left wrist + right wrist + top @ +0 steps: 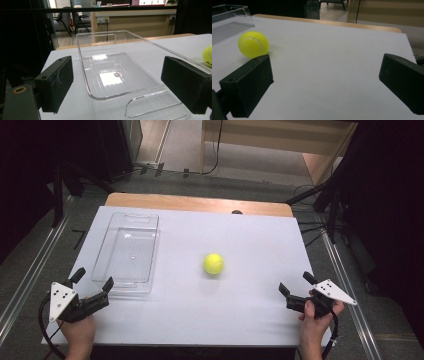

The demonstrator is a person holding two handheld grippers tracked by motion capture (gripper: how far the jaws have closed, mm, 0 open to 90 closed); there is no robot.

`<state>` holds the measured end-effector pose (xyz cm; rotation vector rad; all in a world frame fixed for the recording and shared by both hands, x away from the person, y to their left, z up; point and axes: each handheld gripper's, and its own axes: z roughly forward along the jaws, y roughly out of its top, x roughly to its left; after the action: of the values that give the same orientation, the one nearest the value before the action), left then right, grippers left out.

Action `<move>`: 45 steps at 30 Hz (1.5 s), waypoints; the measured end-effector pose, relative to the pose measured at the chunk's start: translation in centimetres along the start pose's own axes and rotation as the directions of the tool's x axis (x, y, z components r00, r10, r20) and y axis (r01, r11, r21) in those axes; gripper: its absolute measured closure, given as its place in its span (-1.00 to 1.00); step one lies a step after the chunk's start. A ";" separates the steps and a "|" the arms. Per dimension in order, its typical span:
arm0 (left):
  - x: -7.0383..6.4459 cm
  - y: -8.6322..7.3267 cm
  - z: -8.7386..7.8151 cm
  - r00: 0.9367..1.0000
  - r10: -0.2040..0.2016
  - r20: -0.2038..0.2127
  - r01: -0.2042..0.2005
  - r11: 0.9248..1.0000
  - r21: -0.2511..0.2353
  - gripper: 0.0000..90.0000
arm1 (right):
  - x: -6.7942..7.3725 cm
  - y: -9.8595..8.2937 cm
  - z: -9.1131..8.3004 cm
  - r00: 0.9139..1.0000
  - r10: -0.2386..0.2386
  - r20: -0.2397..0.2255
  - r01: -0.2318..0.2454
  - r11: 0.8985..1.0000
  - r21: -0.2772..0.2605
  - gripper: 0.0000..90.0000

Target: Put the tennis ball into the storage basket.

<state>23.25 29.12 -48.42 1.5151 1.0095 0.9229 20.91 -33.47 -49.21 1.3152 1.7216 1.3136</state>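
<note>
White sheeting covers most of the table (pixel 240 315), with a strip of bare wood showing along its far edge, and grey floor with metal rails runs down both sides. Beyond the table, the left gripper view takes in a dim room with chairs and a long wooden counter; bright screens sit above it, but nothing on them can be read.

On the left half of the table lies a clear plastic tray (pixel 128 251), long and shallow, with a cut-out handle slot at each short end and a ribbed floor. It holds nothing. A yellow tennis ball (pixel 213 263) rests on the white surface near the middle of the table, well apart from the tray, to its right. Its pale seam curves across the felt in the right gripper view; dark printing at the ball's edge in the left gripper view is too blurred to read.

The left claw (pixel 92 282) sits just beside the tray's near-left corner, its jaws spread wide and holding nothing; its camera looks straight along the tray's length. The right claw (pixel 297 284) rests near the table's right edge, jaws likewise parted and empty, pointing toward the ball, which lies well apart from it. A hand grips each tool from the near edge of the table
</note>
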 end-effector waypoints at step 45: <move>0.0 0.0 0.1 1.000 -0.001 0.011 0.001 1.000 -0.002 -0.75 | 6.1 5.8 7.7 0.964 -0.118 -0.238 0.160 0.974 0.163 -1.00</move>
<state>23.32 29.12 -48.41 1.5164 1.0016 0.9137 27.66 -25.00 -45.70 1.1498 2.0949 1.2911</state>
